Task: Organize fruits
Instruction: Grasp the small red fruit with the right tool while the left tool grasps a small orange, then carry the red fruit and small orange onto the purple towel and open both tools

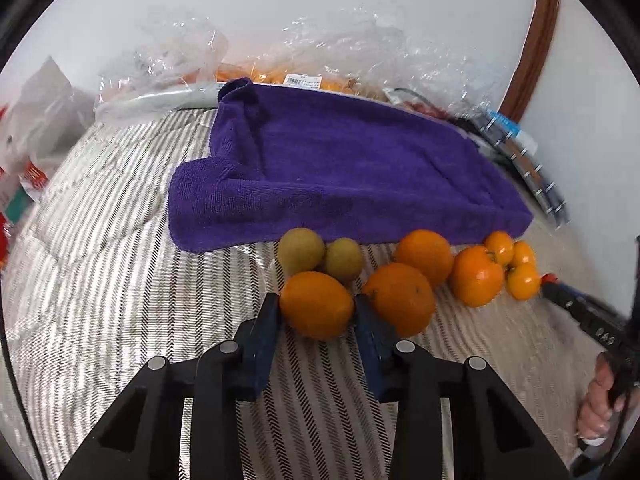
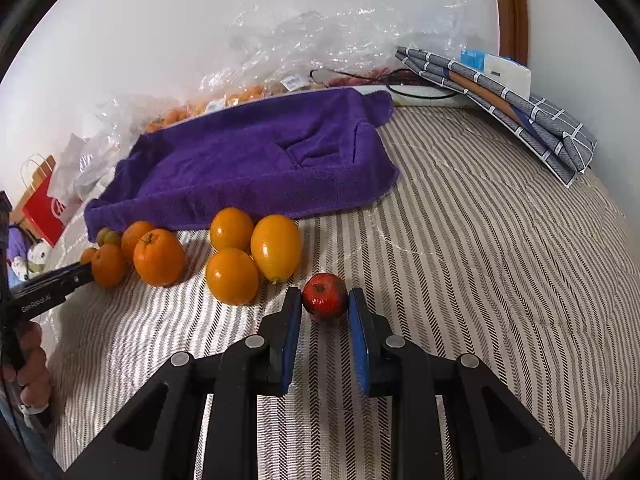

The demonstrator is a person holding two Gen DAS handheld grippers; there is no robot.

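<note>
My left gripper [image 1: 316, 300] is shut on an orange [image 1: 316, 305] that rests on the striped cover, one blue pad on each side. Two more oranges [image 1: 400, 300] lie to its right and two greenish fruits [image 1: 301, 250] just behind. Several smaller orange fruits with green stems [image 1: 478, 280] are grouped further right. In the right wrist view my right gripper [image 2: 325, 294] is shut on a small red fruit [image 2: 324, 297] lying alone on the cover, right of a cluster of oranges [image 2: 232, 276]. A purple towel [image 2: 256, 160] lies spread behind all the fruit.
Crumpled clear plastic bags [image 1: 352, 40] holding more orange fruit line the white wall. A folded checked cloth [image 2: 520, 112] lies at the back right. A red paper bag [image 2: 44, 212] stands at the far left. The striped cover [image 2: 500, 280] is bare to the right of the red fruit.
</note>
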